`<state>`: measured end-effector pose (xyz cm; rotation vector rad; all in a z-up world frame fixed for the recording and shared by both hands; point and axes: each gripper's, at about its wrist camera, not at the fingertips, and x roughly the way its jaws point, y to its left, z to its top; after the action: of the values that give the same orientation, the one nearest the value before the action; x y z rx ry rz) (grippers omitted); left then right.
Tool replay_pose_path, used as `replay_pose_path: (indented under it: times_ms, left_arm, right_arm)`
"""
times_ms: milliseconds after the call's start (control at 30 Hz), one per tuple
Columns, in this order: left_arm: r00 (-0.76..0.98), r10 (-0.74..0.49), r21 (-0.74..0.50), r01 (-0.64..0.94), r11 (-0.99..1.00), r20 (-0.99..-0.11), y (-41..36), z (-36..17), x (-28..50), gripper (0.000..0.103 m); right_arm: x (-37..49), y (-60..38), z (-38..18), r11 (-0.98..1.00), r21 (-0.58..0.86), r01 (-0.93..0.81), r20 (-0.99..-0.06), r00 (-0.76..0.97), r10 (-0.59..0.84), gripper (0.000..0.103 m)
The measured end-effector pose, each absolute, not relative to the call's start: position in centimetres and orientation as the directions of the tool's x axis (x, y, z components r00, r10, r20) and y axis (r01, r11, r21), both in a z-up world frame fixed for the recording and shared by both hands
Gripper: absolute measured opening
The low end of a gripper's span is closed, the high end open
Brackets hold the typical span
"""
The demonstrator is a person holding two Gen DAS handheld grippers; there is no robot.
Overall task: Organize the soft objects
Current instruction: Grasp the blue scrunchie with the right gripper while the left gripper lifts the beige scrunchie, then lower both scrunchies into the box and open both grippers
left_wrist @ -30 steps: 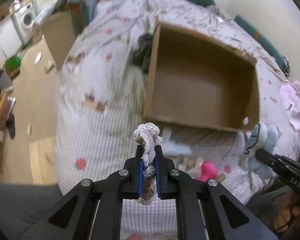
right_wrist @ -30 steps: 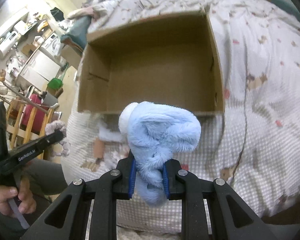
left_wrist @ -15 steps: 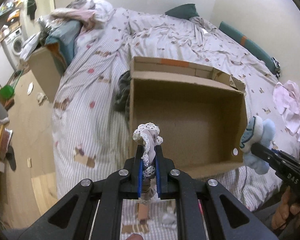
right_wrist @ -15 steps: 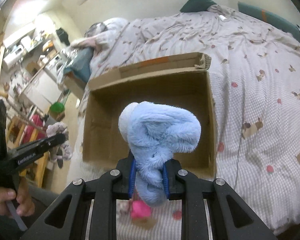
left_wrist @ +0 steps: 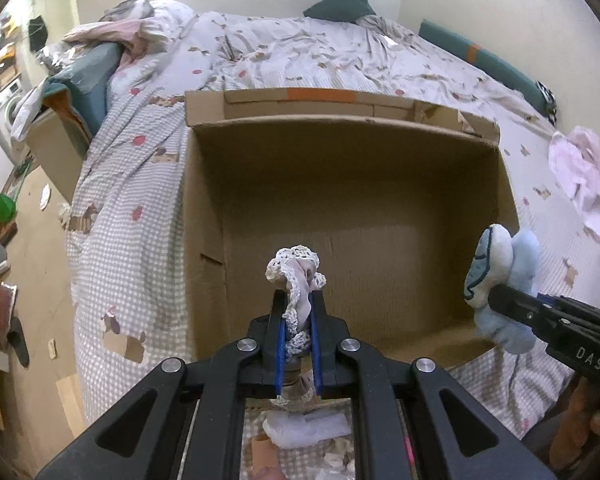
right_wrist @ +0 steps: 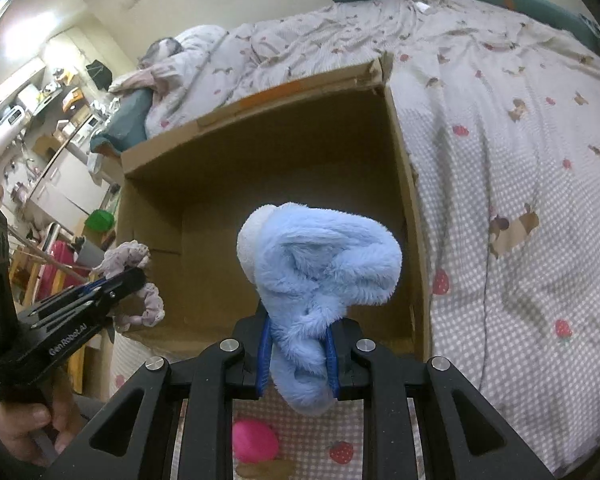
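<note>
Both jaws clamped: left gripper pinches lace cloth, right gripper blue plush; released short of the cardboard box, either might snag its near rim.

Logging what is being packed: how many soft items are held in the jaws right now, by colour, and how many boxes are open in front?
Blue plush toy: 1
Pale lace-trimmed cloth: 1
Open cardboard box: 1
Total: 3
</note>
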<state>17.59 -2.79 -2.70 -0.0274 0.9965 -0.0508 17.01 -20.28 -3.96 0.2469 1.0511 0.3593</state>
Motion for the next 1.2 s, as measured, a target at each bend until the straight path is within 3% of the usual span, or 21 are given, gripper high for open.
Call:
replay_pose_path:
  times_ms: [567,800,933,1033,1100,1133,1200]
  left_arm:
    - [0.528,-0.049,-0.061,-0.005,0.998,-0.848,-2.0,-4.0,17.8,0.01]
    - [0.535,-0.045,-0.054,-0.001,0.999,-0.843,-2.2,-3.8,17.6,0.013]
    - [0.543,-0.048,-0.052,0.008,0.999,-0.838,-2.4,-3.6,17.5,0.021]
    - [0.552,-0.052,-0.052,0.017,0.999,-0.832,-2.6,-3.4,17.4,0.039]
    - [0.555,-0.061,-0.059,0.021,0.998,-0.829,-2.6,-3.2,17.3,0.046]
    - [0.555,-0.068,-0.067,0.022,0.998,-0.829,-2.6,-3.1,17.3,0.047]
    - [0.559,-0.069,-0.068,0.022,0.997,-0.826,-2.8,-2.8,17.2,0.062]
  right_arm:
    - [18.1,-19.3,-6.6,0.923,0.359,-0.139,-0.849,0.362,0.385,0.027]
    - [18.6,-19.0,-7.0,0.922,0.366,-0.125,-0.853,0.35,0.386,0.033]
    - [18.6,-19.0,-7.3,0.921,0.37,-0.122,-0.857,0.337,0.39,0.034]
    - [18.5,-18.9,-7.3,0.92,0.371,-0.127,-0.856,0.336,0.392,0.036]
    - [18.5,-18.8,-7.1,0.92,0.37,-0.131,-0.853,0.345,0.392,0.058]
    - [18.4,-18.7,-6.9,0.919,0.37,-0.134,-0.848,0.356,0.393,0.059]
    - [18.4,-18.7,-6.6,0.922,0.359,-0.143,-0.844,0.372,0.386,0.06]
